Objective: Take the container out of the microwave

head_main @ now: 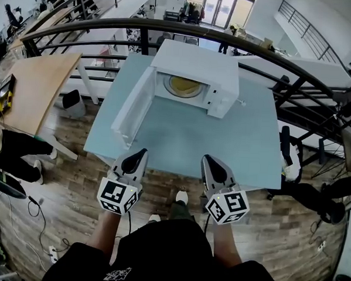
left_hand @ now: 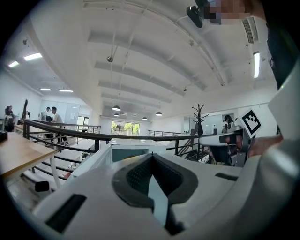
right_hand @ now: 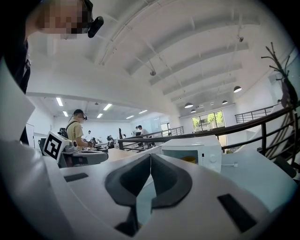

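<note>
Two grippers, both carrying nothing. Left gripper [left_hand: 150, 157]: fingertips are touching at the front, and only table blue is showing through the slit behind them. Right gripper [right_hand: 150, 157]: same, tips are meeting with nothing clamped.

Both are hanging over the table's [head_main: 163, 142] near edge, well short of the microwave [head_main: 197, 67] and pointing toward it, roughly level. The marker cubes [head_main: 118, 195] are covering the person's hands in the head view, so only forearms are showing.

The microwave is sitting at the far side of the table with its door [head_main: 129, 108] swinging wide open toward the left gripper's side. The container [head_main: 184, 84] is sitting inside the cavity. Only a yellowish patch is showing past the opening's edge, so I can't make out its shape or rim.

In the right gripper view the open cavity is showing beyond the jaws, to their right, with a sliver of yellow inside. In the left gripper view the gripper body is blocking most of the microwave, leaving only the top and door edge peeking over.

The railing [head_main: 111, 28] is curving behind the microwave.
</note>
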Motion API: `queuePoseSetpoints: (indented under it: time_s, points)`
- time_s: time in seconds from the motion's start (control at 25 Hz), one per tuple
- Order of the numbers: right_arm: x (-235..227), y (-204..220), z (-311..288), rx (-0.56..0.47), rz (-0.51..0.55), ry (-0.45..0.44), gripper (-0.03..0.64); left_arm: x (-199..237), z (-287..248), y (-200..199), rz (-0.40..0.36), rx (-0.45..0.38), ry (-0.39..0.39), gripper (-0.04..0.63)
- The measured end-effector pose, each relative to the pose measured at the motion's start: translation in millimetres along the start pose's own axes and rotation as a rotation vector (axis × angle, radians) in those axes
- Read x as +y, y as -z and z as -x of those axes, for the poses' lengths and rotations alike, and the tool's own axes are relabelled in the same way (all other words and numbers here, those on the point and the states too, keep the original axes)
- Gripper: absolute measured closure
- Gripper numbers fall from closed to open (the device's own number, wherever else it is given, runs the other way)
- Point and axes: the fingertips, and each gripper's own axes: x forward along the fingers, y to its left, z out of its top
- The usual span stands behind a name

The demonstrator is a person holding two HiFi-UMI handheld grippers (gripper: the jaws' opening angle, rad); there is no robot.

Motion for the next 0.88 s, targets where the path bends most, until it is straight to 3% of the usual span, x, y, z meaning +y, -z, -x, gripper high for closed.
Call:
queuePoseSetpoints:
  time_s: [0.88]
  points:
    - [-127,-1,-80,0.062,-0.021,-0.136,0.611,-14,-151,-16,-0.009,0.023,-0.080,0.588]
